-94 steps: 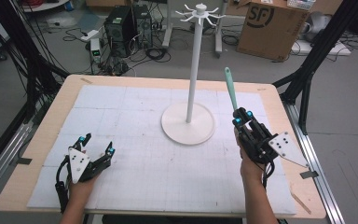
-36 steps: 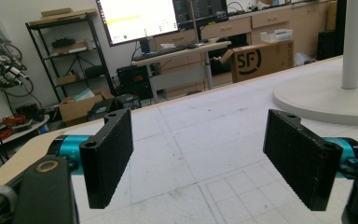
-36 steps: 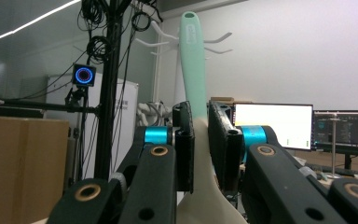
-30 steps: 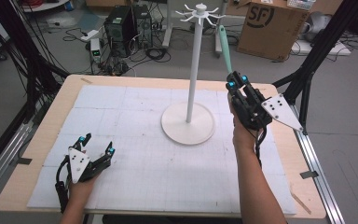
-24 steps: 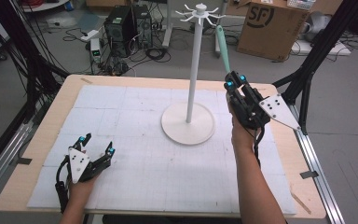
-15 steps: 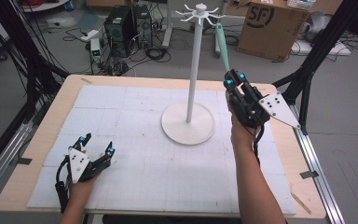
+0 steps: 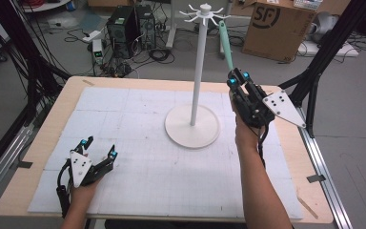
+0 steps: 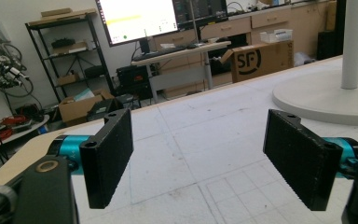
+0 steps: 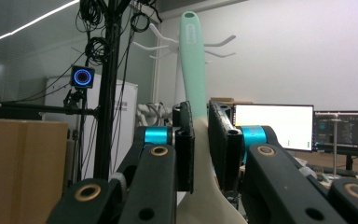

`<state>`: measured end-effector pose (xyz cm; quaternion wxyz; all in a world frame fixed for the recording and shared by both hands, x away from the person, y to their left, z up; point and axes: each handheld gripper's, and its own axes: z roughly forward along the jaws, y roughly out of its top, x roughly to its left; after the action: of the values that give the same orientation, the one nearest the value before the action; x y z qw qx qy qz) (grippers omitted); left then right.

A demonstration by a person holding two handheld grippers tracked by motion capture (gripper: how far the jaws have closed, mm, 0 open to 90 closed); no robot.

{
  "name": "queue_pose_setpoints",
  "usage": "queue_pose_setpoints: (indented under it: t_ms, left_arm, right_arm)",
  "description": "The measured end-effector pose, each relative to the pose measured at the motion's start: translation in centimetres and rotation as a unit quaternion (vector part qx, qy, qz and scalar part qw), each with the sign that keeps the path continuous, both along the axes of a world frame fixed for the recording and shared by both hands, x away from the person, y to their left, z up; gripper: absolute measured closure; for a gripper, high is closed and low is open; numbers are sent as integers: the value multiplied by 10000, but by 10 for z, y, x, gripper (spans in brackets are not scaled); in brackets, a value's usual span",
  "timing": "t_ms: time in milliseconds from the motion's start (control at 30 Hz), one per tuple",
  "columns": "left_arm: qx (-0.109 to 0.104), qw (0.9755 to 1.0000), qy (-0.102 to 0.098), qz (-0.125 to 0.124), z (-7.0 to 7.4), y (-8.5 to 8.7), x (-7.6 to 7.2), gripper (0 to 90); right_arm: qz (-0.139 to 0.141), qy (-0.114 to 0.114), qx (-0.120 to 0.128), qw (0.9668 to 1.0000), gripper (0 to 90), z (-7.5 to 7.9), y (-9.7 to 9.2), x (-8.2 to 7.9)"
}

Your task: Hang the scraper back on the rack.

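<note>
A light wooden table (image 7: 43,143) covered by a white gridded mat (image 7: 138,176) fills the high view, its near edge cut off at the bottom of the frame. On the mat stands a white hook stand with a round flat base and a tall thin pole (image 7: 198,71); its crown of curved hooks sits at the very top of the high view, and in the left gripper view the pole is cut off by the upper edge, with part of the base showing. The right gripper (image 7: 237,78) is raised above the table's right side, just right of the pole, its jaws drawn narrow and clamped on a mint-green spatula with a long slim handle and a pale cream blade end (image 9: 193,60). The handle points up toward the hooks; in the right gripper view its eyelet tip lies just in front of them, but whether it touches one cannot be told. The blade end is largely hidden between the jaws and cut off at the bottom of that view. The left gripper (image 7: 97,148) rests low on the mat's near left corner, well apart from the stand, its jaws spread wide with nothing between them.
</note>
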<state>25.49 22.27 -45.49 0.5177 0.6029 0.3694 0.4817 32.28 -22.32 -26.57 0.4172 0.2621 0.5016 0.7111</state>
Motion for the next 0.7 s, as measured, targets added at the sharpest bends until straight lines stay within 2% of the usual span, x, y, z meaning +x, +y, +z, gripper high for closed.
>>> queue_pose_setpoints:
  t_ms: [700]
  left_arm:
    - [-17, 10000, -4, 4, 0, 0, 0, 248]
  right_arm:
    - [-4, 96, -12, 10000, 816, -1, 2, 7]
